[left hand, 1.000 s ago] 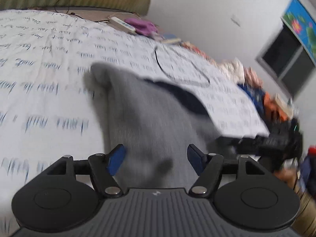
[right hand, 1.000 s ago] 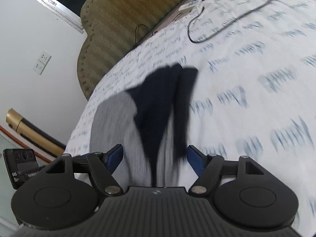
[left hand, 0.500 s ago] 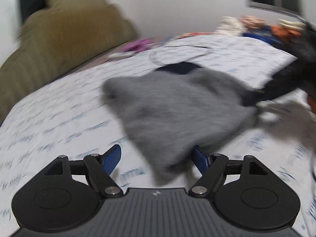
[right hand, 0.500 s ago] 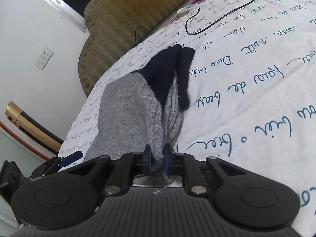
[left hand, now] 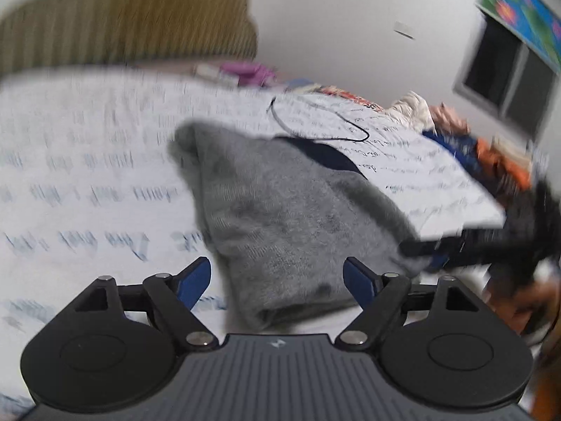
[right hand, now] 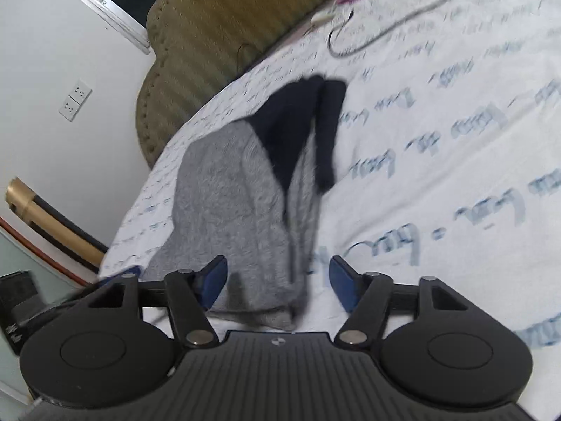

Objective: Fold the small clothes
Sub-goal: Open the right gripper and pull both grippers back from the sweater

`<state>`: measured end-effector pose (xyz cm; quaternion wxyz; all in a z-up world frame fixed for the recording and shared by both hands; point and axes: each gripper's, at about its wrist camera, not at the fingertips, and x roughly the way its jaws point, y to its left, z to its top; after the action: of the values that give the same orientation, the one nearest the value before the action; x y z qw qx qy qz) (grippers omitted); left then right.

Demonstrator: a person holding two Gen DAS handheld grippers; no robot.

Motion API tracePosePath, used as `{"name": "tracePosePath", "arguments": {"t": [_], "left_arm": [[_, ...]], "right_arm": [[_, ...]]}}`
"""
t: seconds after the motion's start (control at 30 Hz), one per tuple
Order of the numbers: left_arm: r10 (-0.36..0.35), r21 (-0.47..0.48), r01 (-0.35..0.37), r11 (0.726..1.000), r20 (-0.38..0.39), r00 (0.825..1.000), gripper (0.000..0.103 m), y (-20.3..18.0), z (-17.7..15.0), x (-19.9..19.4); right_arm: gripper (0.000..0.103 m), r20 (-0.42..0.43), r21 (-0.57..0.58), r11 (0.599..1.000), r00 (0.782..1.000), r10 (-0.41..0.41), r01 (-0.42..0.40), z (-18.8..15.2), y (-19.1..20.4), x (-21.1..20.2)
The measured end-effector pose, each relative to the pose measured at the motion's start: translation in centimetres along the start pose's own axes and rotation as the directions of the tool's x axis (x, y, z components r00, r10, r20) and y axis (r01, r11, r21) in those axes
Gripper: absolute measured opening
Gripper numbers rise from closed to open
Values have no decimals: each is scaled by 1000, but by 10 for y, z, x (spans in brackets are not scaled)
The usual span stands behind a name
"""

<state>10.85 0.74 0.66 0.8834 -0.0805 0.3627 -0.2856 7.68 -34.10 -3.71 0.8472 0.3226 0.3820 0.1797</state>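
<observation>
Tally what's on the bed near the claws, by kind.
Grey-and-navy knit garments: 1
Black cables: 1
Pink cloths by the headboard: 1
Open claws: 2, left claw and right claw
Total: 5
The blurred pile at the far bed edge is not counted.
</observation>
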Motion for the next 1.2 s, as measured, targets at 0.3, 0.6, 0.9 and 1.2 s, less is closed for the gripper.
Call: {"name": "tracePosePath", "arguments": {"t": [0.3, 0.6, 0.9, 1.2], "left_arm": [[-40, -240, 20, 971, -79, 996, 17, 16, -8, 23], [148, -107, -153, 982, -53, 988, 31, -13, -19, 10], [338, -40, -338, 940, -6, 941, 65, -45, -33, 0], [384, -13, -384, 923, -2, 923, 69, -62, -51, -1]], "right_arm": [[18, 3, -6, 999, 999, 34, -34, -10, 14, 12], [57, 69, -194, 963, 982, -176, 186, -30, 44, -6], [90, 171, -292, 889, 934, -313, 352, -69, 68, -14], [100, 191, -348, 851, 918, -347, 394, -86, 85, -14]]}}
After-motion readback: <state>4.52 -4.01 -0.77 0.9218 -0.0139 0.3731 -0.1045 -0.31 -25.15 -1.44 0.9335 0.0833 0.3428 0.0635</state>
